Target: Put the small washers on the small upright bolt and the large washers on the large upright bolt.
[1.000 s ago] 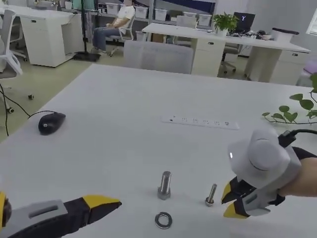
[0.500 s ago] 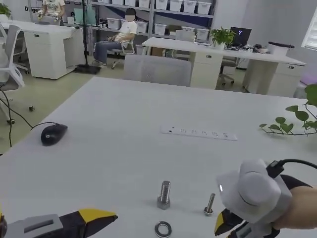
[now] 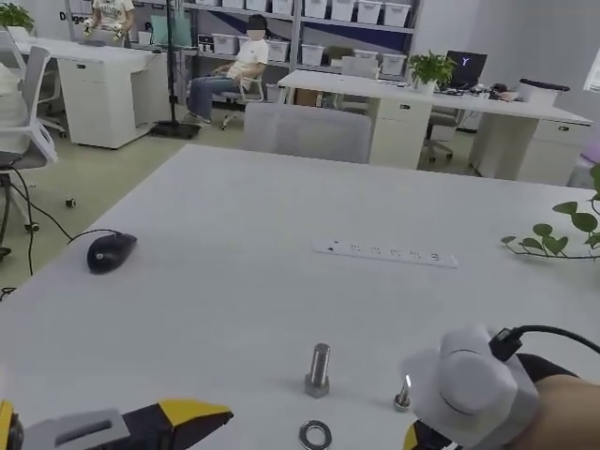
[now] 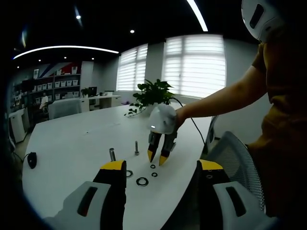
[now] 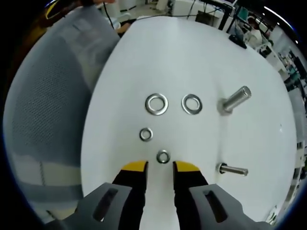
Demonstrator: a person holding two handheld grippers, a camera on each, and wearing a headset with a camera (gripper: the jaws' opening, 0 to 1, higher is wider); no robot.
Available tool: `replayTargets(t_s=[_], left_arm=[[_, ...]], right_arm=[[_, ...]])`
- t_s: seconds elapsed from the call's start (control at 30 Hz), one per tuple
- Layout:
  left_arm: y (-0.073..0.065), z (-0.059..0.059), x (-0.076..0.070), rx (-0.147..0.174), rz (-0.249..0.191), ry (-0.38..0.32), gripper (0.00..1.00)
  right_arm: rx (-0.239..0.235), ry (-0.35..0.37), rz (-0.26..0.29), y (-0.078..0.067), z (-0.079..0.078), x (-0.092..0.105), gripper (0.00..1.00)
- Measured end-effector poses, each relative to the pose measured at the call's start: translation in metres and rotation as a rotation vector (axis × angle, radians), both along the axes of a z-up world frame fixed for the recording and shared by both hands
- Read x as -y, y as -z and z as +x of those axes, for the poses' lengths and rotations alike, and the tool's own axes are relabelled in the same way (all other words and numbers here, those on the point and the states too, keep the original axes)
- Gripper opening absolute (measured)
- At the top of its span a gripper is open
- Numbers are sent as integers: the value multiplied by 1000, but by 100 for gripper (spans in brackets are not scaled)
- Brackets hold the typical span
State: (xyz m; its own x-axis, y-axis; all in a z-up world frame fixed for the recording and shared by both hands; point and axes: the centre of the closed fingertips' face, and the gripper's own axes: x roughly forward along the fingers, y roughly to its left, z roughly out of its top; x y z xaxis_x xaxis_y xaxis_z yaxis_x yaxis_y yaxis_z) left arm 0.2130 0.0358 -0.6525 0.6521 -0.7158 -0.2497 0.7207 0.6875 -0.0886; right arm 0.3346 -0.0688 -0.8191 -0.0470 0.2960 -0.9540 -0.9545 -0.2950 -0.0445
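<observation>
The large upright bolt (image 3: 317, 370) and the small upright bolt (image 3: 402, 396) stand near the front of the white table (image 3: 244, 244). In the right gripper view, two large washers (image 5: 157, 104) (image 5: 192, 104) and two small washers (image 5: 146, 134) (image 5: 163, 156) lie flat. My right gripper (image 5: 159, 167) is open, tips down, just short of the nearer small washer, holding nothing. The large bolt (image 5: 235, 99) and small bolt (image 5: 244, 169) stand to its right. My left gripper (image 4: 162, 167) is open and empty, hovering back from the washers (image 4: 142, 181), facing the right gripper (image 4: 159, 157).
A black mouse (image 3: 111, 251) with its cable lies at the table's left. A white power strip (image 3: 384, 253) sits behind the bolts, and plant leaves (image 3: 558, 234) reach in from the right. A mesh chair back (image 5: 43, 110) stands by the table's near edge.
My right gripper has dropped towards the table's near edge, closer to the washers. The head camera has tilted a little. The left gripper has hardly moved.
</observation>
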Motion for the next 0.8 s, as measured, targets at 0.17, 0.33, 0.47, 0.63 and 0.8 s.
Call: replayTargets(t_s=[0.17, 0.33, 0.47, 0.63, 0.8], left_arm=[[2, 1, -2, -8, -2, -7, 58], [4, 3, -4, -11, -7, -10, 58], [4, 4, -4, -11, -10, -12, 58], [4, 6, -4, -8, -13, -12, 58], [4, 7, -5, -11, -12, -13, 58]], right_arm=[[-13, -11, -4, 6, -1, -4, 23], [-29, -15, -7, 7, 0, -5, 24], [-41, -23, -10, 7, 0, -5, 23], [-41, -30, -2, 6, 1, -4, 22], [-31, -46, -2, 6, 1, -4, 20]])
